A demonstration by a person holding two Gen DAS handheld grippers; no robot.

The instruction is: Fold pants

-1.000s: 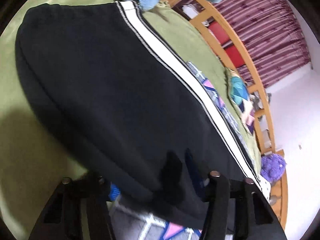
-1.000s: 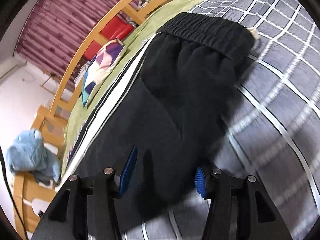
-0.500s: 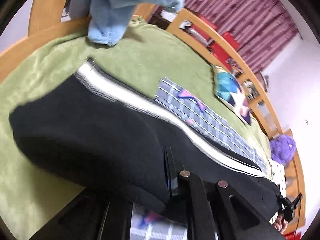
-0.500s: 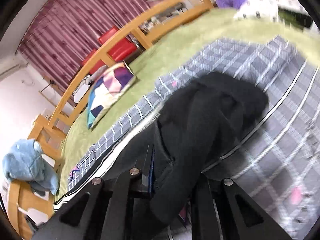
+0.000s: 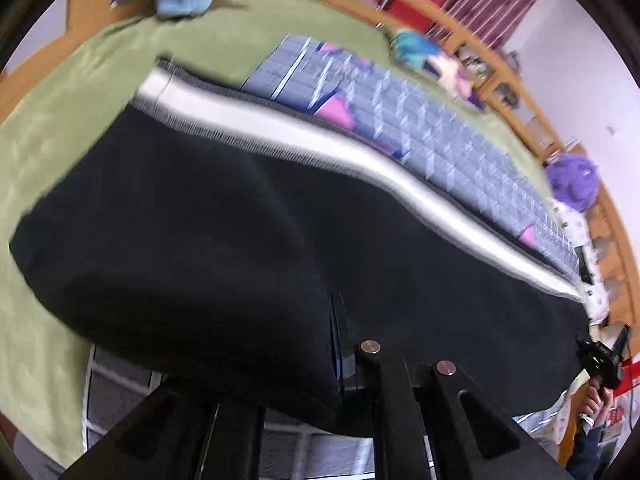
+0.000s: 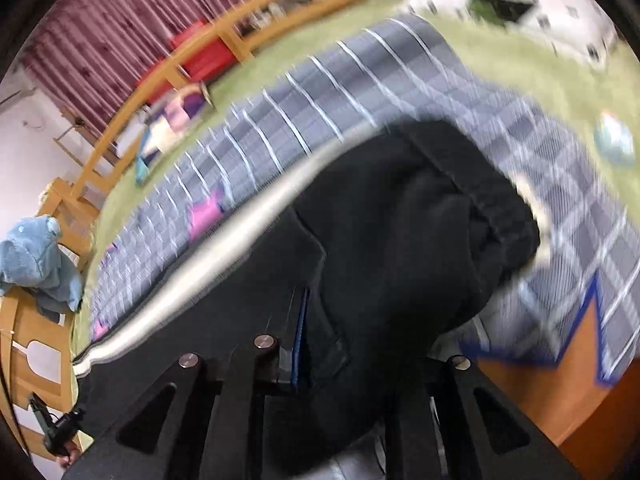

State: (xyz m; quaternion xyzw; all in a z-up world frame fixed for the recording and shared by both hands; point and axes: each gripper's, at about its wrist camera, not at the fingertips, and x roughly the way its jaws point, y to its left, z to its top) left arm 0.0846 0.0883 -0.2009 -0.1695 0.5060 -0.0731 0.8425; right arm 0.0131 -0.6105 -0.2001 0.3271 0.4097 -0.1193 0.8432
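Black pants [image 5: 208,248] with a white side stripe are held lifted over the plaid blanket [image 5: 440,128] on the green bed [image 5: 72,92]. Left gripper [image 5: 340,344]: jaws pinched on fabric. Right gripper [image 6: 344,344]: jaws opening slightly, waistband-end fabric clamped between them.

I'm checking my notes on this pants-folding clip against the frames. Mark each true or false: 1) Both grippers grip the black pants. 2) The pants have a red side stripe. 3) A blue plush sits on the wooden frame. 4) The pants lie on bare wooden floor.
1) True: the left gripper and right gripper each pinch the black pants.
2) False: the side stripe is white.
3) True: the blue plush rests on the wooden frame.
4) False: they hang over a grey checked blanket on a green cover.
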